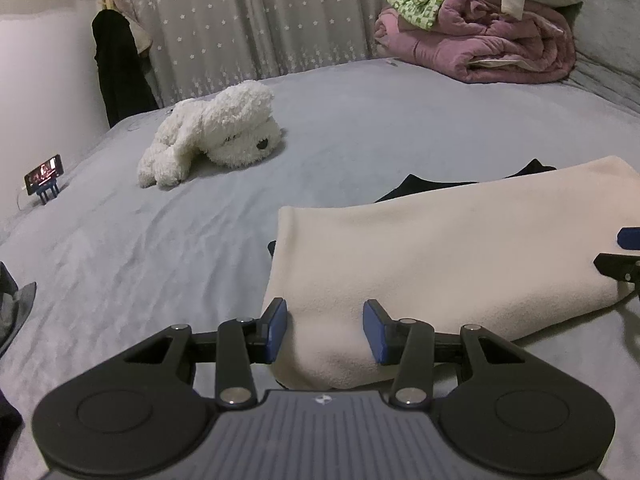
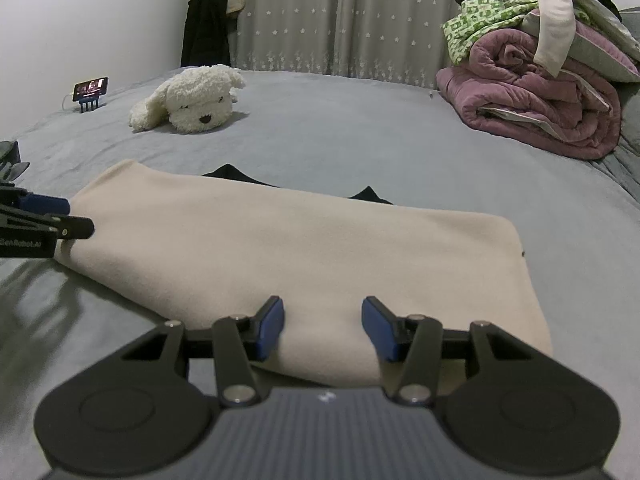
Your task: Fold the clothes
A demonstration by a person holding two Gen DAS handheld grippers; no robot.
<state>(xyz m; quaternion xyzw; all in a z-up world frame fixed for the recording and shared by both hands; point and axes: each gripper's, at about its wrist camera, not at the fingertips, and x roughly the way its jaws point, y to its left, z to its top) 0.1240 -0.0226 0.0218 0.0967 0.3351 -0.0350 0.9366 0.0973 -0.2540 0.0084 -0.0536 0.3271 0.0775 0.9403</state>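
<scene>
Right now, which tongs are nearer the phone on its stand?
Left. The left tongs sit at the cream garment's end on the phone's side; the right tongs work the opposite end, farther across the bed.

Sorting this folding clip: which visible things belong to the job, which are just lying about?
Job: folded cream fleece garment; black garment beneath it; left gripper; right gripper.
Lying about: white plush dog; rolled mauve quilt; phone on stand.
</scene>
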